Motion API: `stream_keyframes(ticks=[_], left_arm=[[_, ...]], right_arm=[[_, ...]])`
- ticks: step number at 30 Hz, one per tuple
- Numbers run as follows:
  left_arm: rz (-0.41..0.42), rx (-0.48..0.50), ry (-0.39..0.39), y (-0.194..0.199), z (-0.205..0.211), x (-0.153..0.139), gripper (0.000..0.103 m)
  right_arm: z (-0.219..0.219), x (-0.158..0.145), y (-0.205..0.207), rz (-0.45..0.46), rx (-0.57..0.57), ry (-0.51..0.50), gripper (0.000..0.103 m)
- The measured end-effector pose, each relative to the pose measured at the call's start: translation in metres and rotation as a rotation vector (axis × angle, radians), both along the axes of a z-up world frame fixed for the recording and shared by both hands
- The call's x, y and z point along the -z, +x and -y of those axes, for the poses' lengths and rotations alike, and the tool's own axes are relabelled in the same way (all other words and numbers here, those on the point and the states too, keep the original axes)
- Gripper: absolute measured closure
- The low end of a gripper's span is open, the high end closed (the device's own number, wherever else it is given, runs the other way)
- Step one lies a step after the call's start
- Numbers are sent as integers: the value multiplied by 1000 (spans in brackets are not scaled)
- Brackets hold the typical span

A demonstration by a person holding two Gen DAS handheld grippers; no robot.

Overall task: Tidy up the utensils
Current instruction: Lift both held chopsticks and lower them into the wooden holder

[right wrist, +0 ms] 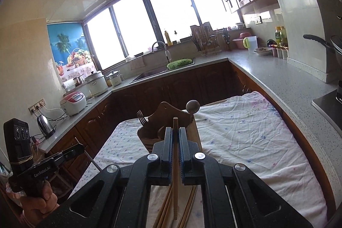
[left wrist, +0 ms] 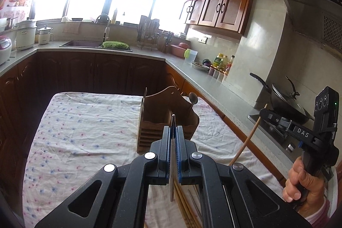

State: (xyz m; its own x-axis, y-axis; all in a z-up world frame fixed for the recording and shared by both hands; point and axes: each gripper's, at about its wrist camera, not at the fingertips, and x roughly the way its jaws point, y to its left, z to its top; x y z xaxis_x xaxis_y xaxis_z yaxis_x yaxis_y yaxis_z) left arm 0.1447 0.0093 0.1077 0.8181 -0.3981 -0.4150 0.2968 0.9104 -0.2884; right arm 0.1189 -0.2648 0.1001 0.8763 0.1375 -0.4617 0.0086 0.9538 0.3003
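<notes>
A wooden utensil holder stands on the cloth-covered table, with a fork and a spoon upright in it. My left gripper is shut on a metal chopstick, held above the table just before the holder. My right gripper is shut on a wooden chopstick, also near the holder. It shows at the right of the left wrist view, with the chopstick slanting down. Several more chopsticks lie on the cloth under the grippers.
A grey counter wraps around the table, with a sink, green basket, dish rack, bottles, and a wok on the stove. Rice cookers and a kettle stand on the left counter.
</notes>
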Motion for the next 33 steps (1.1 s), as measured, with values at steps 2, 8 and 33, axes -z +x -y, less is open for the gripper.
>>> stream_keyframes(ticks=[2,8,33], left_arm=[[9,-5,-2,3,-1,-3,101],[53,-21,-1,14,-4,-14,101],[160,-197,-77,132,8,11,101]], right_arm=[[0,-2,2,7,2,3,98],[2,-13,15,38,7,10,98],[16,-31,120,254,155,-20,98]])
